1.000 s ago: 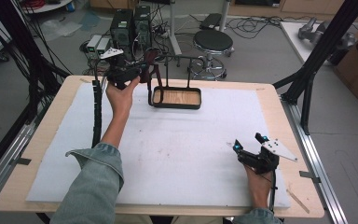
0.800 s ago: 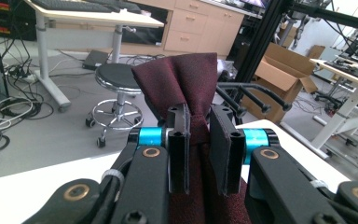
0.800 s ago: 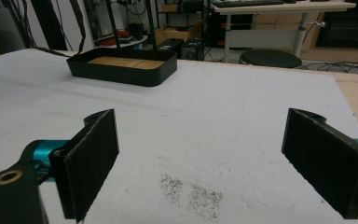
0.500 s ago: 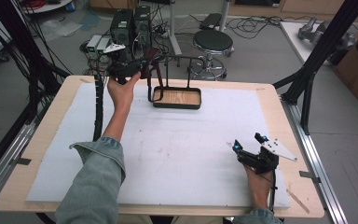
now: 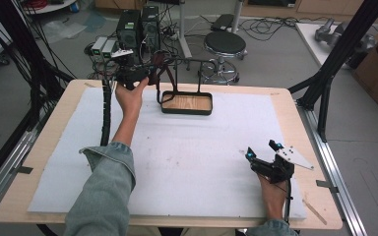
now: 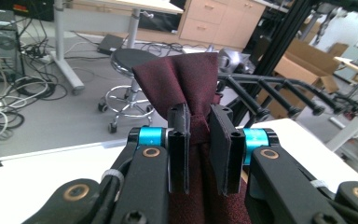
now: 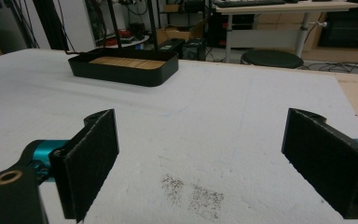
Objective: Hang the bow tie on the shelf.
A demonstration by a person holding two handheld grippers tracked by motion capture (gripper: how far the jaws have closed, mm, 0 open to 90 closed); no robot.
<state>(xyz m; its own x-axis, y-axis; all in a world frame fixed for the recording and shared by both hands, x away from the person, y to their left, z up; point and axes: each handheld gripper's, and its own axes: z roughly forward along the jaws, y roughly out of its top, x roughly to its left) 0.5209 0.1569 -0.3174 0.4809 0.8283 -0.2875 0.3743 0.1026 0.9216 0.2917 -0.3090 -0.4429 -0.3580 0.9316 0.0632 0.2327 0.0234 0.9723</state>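
Item: maroon cloth point(image 6: 186, 79) | Place: hanging at black rack point(image 5: 187, 88), tabletop's far edge | Left gripper point(image 6: 199, 133) pinching it; right gripper point(image 7: 205, 163) resting spread | Handling: judging soft, light, limp; gripping a bunched fold

The person is wearing a faded denim sleeve point(image 5: 106, 191) on the left arm, its cuff turned back; a matching cuff is showing at the right wrist. The left gripper point(image 6: 199, 140) is showing black arms with brass-coloured screws, bright blue sleeves behind its flat black pads point(image 6: 179, 140), and a ribbed black cable point(image 5: 106, 110). The right gripper point(image 7: 200, 158) is carrying blue accents, rough black pads point(image 7: 93, 161), and a grey three-cornered plate point(image 5: 291, 158).
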